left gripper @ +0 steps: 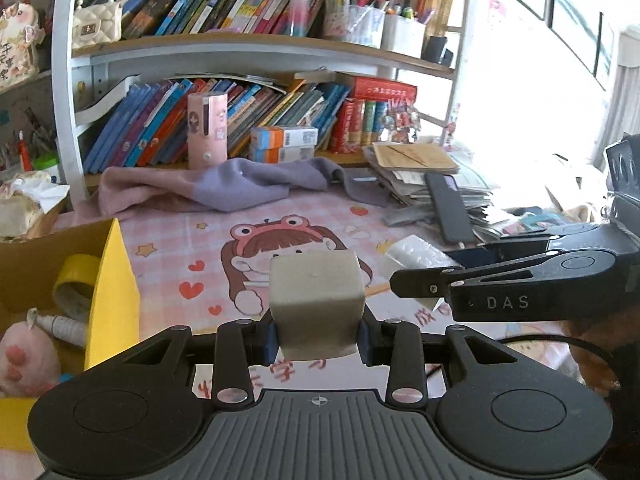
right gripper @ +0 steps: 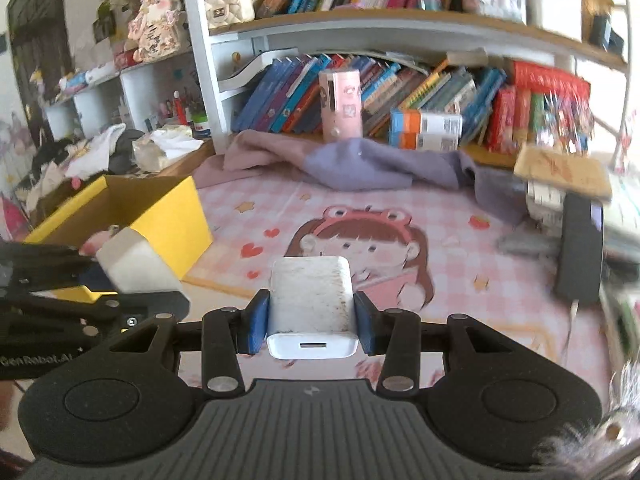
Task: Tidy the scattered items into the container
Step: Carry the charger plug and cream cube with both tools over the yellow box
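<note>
**Both hands loaded, the box lying off to the left**

The yellow box point(left gripper: 114, 280) is sitting open at the left edge of the surface point(left gripper: 192, 236), and that is the relation the coming move is turning on: from either pair of jaws the container is lying leftward and a little ahead, so both loads are needing to travel left before being let go. The left gripper point(left gripper: 316, 338) is the nearer one; in its own view the box wall is standing just beside it, while in the right wrist view the box is sitting beyond the left tool, with that tool in between. I am judging that the left hand will reach the opening first (the right would otherwise be crossing over it).

The left gripper's jaws are closed partway on a pale grey foam block point(left gripper: 316, 300), roughly cubic with rounded edges and a dull, slightly dimpled face, sticking up well above the blue pads. The right gripper point(right gripper: 310, 320) is pinching a white charger point(right gripper: 310, 300) by its two flat sides, its port end facing the camera and its top face looking scuffed and speckled.

Inside the box a roll of yellow tape point(left gripper: 78, 280) and a pink plush toy point(left gripper: 26, 360) are already lying.
</note>
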`<state>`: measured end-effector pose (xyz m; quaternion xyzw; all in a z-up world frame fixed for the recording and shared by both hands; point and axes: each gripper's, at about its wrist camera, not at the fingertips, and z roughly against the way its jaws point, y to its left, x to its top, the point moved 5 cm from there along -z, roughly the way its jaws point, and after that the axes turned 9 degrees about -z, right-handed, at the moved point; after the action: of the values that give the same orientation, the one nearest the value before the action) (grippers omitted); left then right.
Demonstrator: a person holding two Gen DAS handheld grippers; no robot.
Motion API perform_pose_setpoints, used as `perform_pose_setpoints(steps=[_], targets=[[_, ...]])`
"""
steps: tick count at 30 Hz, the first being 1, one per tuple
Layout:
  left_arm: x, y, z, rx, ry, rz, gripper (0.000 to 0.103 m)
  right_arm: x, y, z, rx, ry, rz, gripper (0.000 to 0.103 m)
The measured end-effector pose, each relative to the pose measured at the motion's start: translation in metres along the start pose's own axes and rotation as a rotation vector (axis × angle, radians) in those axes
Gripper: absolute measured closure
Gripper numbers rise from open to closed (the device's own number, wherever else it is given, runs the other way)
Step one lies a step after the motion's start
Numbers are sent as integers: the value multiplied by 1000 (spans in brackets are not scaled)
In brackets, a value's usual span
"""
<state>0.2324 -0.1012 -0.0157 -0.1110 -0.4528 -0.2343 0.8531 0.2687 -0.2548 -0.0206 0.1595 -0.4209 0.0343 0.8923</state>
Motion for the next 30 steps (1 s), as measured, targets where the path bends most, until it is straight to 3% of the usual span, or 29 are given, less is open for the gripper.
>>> perform_pose_setpoints(steps=[17,30], targets=[[-71,25,105,-17,-9,6,68,-70,91,61,-50,-28,-95,62],[-116,55,157,38,51,62,68,-106,168,73,-18,34,5,62]])
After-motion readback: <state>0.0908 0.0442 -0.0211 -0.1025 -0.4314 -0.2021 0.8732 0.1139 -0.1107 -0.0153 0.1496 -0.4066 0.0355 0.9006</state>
